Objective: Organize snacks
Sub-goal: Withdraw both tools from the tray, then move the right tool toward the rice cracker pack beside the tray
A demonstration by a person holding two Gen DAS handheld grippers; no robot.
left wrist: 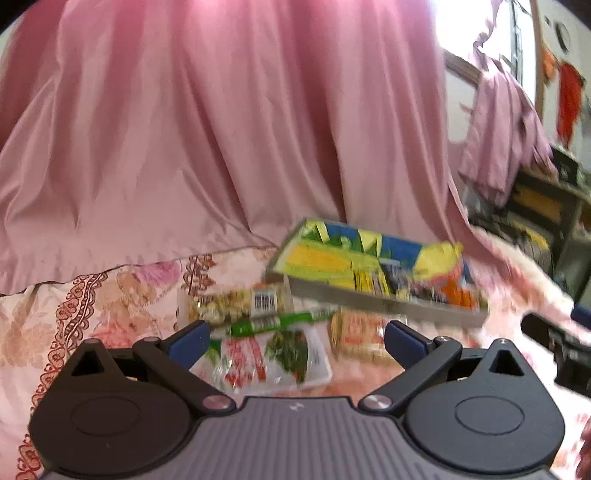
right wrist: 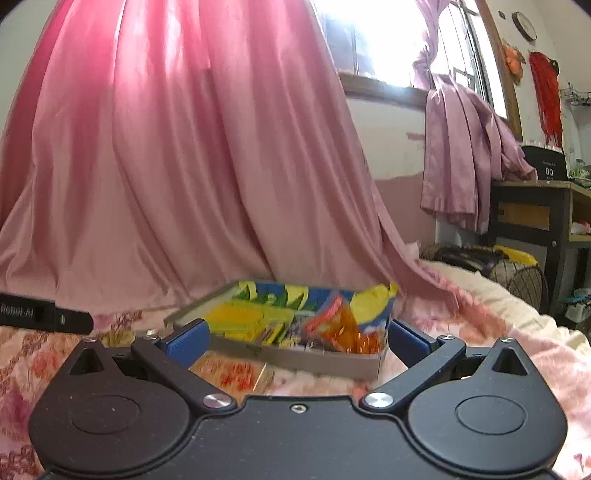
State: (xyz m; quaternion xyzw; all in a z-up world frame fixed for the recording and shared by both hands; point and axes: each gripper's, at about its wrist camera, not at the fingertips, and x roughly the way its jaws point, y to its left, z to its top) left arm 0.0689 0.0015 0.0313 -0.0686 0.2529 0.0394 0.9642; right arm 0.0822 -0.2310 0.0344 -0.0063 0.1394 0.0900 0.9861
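Floral pink bedspread (left wrist: 55,332), pink curtain (left wrist: 203,129) draped down behind it. Left gripper (left wrist: 295,341) hovers low over loose snacks, jaws spread wide, nothing between them. Far left of the pile: clear nut-mix packet (left wrist: 229,304) with a barcode label. Just in front, a green stick pack (left wrist: 277,323) lies across it. Nearer the left gripper, a white pouch (left wrist: 269,360) with red and green print, flat on the bedspread. Right of that, a tan-and-red packet (left wrist: 360,334), partly blurred. Behind the pile sits the grey snack box (left wrist: 388,304), already holding yellow, blue and orange packs; an orange packet (right wrist: 343,330) lies in its right end. Right gripper (right wrist: 295,341) faces the box's front wall, jaws wide apart, empty; tan-and-red packet just below its left finger. Far right: dark wooden table (right wrist: 532,206), wall clock (right wrist: 524,26).
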